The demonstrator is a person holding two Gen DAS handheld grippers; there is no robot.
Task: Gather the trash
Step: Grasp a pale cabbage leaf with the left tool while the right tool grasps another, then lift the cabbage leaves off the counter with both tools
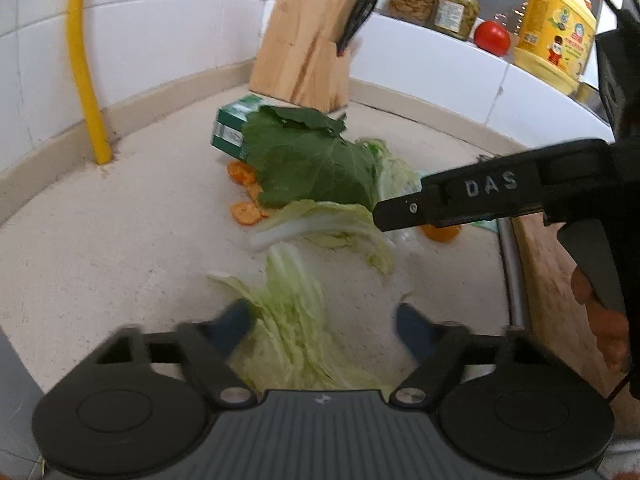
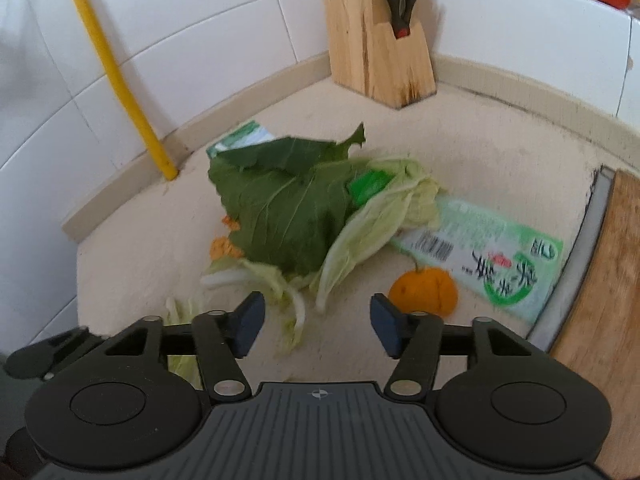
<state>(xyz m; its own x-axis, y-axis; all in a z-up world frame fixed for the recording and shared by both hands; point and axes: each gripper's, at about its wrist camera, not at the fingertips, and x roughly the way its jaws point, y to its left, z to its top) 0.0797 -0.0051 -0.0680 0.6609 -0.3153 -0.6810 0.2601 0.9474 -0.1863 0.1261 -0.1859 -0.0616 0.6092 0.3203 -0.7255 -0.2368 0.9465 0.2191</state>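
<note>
Scraps lie in a heap on the speckled counter (image 1: 100, 240): a dark green leaf (image 1: 316, 160) (image 2: 280, 216) draped over a green carton (image 1: 232, 128), pale cabbage leaves (image 1: 332, 220) (image 2: 360, 224), orange peel bits (image 1: 244, 212), an orange fruit piece (image 2: 424, 290) and a green-white wrapper (image 2: 492, 256). My left gripper (image 1: 324, 330) is open low over the counter, and a loose cabbage leaf (image 1: 292, 320) lies between its blue pads, unpressed. My right gripper (image 2: 318, 326) is open just short of the heap, holding nothing. One of its fingers (image 1: 400, 212) reaches in from the right in the left wrist view.
A wooden knife block (image 1: 308, 40) with scissors stands in the tiled corner, and a yellow pipe (image 1: 84, 60) runs down the left wall. Jars (image 1: 456, 8), a tomato (image 1: 492, 38) and a yellow bottle (image 1: 556, 28) sit on the ledge. A wooden board (image 2: 600, 280) borders the right side.
</note>
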